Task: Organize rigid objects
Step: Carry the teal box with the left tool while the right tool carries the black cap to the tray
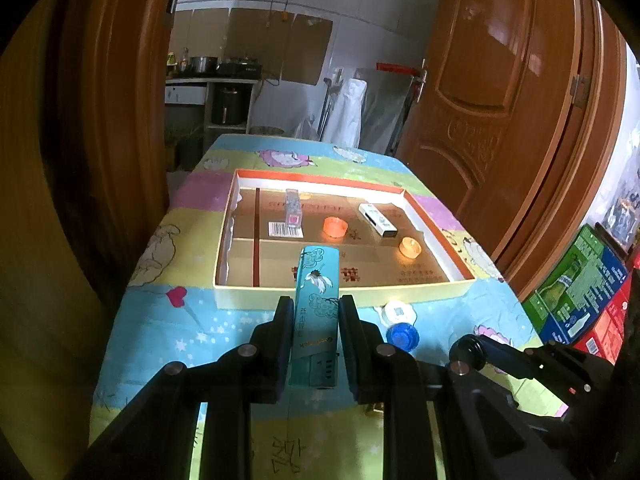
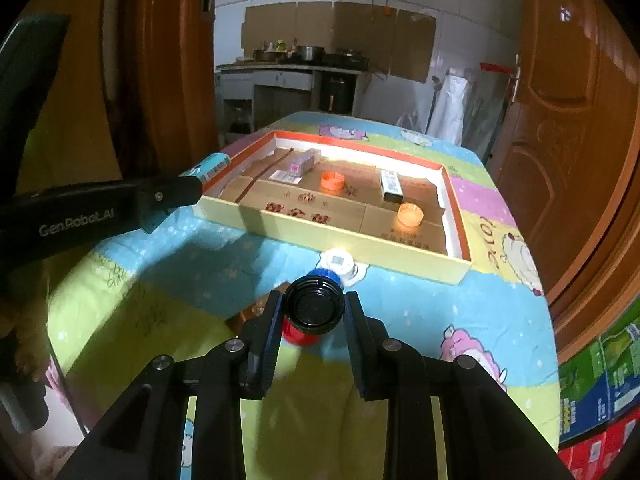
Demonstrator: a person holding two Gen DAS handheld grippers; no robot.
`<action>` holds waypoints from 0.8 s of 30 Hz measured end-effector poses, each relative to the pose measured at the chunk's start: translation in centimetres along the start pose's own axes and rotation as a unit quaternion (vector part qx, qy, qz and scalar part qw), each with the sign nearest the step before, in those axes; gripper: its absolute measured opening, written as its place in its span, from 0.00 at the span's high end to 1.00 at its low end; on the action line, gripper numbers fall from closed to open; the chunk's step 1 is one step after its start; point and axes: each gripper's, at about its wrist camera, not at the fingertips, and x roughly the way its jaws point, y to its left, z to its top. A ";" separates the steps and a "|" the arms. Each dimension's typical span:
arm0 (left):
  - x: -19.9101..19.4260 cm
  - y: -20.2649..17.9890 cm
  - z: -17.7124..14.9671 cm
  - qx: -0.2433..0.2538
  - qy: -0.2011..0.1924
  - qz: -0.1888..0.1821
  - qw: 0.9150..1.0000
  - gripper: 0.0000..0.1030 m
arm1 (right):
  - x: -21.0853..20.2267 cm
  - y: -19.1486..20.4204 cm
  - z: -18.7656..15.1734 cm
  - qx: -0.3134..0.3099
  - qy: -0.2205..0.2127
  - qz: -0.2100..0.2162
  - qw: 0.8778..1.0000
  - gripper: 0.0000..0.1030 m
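Roughly halfway, by the look of it: the tray [image 1: 344, 292] already holds four or five bits. Left gripper [image 1: 316, 312] pinches a teal box [image 1: 318, 304] above the tray's near edge, right gripper [image 2: 312, 312] clamps a black cap [image 2: 314, 310]. White cap [image 2: 338, 260] and blue cap [image 1: 402, 336] wait outside.

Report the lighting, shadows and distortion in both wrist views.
Left wrist view: dim, strong fisheye bowing of the door; sunlight glows through the orange caps. Right wrist view: bright patch on the tray near wall; left tongs cast a dark shadow across the tablecloth.
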 end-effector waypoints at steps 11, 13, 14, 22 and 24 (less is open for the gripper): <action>-0.1 1.0 1.2 -0.007 -0.016 -0.011 1.000 0.77 | 0.8 -0.6 2.1 0.009 -0.011 0.004 1.000 0.70; 0.1 1.2 1.4 -0.009 -0.015 -0.012 1.000 0.77 | 1.0 -0.9 2.4 0.012 -0.014 0.006 1.000 0.70; 0.2 1.3 1.4 -0.010 -0.014 -0.013 1.000 0.77 | 1.2 -1.0 2.6 0.013 -0.015 0.008 1.000 0.70; 2.2 1.6 2.4 -0.015 -0.001 -0.009 1.000 0.77 | 2.8 -2.3 4.2 0.028 -0.016 0.019 0.999 0.70; 2.7 1.7 2.8 -0.021 0.002 -0.007 1.000 0.77 | 3.2 -2.6 4.4 0.032 -0.015 0.021 0.999 0.70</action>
